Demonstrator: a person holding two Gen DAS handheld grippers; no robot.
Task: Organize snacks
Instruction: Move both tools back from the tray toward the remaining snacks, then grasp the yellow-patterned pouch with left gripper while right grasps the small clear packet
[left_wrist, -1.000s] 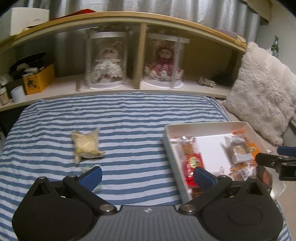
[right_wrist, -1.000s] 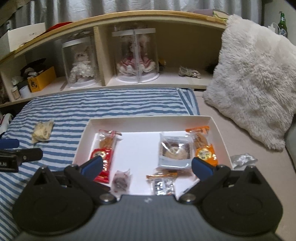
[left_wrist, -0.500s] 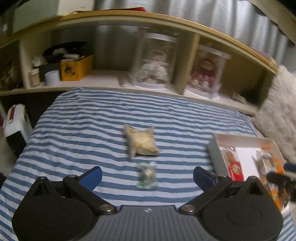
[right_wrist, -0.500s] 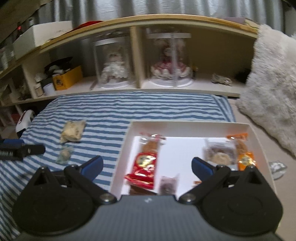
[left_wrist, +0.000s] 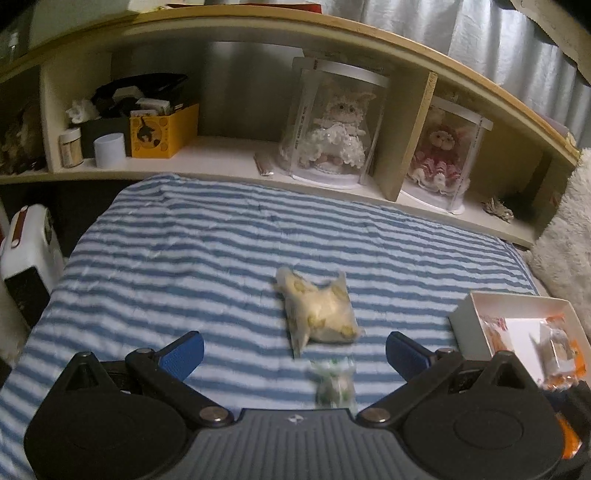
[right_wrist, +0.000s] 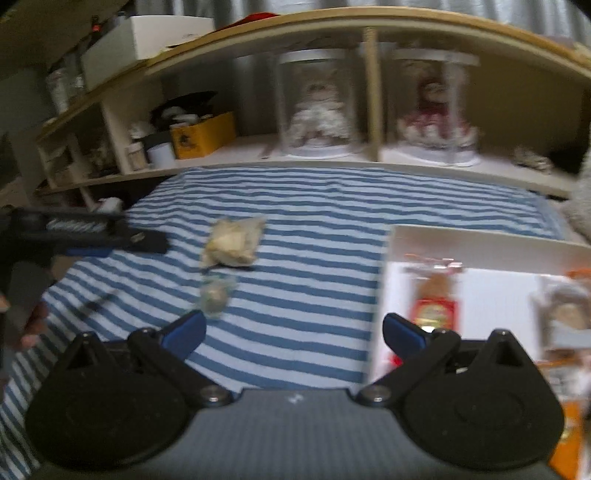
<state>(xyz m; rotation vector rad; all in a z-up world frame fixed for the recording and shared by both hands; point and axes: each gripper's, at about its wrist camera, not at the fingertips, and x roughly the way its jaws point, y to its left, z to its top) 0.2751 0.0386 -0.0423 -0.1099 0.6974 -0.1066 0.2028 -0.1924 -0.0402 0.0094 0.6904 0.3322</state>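
We can read no brand or label anywhere; the print on every wrapper is blurred or too small, and the yellow box (left_wrist: 162, 131) on the shelf shows only a dark figure we cannot make out. Our left gripper (left_wrist: 294, 352) hangs over the blue-and-white striped blanket (left_wrist: 207, 258) with its blue-padded jaws spread wide and nothing between them. Ahead of it lies a puffy, crinkled pale-yellow snack bag (left_wrist: 319, 314), and just in front of that bag, nearer to us, a small clear packet (left_wrist: 334, 384) with greenish contents. Our right gripper (right_wrist: 294, 332) is likewise wide apart and empty, over the blanket at the left edge of the white box (right_wrist: 480, 240). That shallow, rectangular, straight-walled box holds several wrapped snacks: a red-and-gold packet (right_wrist: 434, 310), a clear-wrapped round biscuit (right_wrist: 567, 314) and orange wrappers (left_wrist: 574, 354) at its far side. On the wooden shelf (left_wrist: 236, 158) behind stand two clear cylindrical cases, one with a doll in white (left_wrist: 338, 136), the other with a doll in red (left_wrist: 441, 155), beside a white cup (left_wrist: 109, 149) and a small jar (left_wrist: 71, 147).
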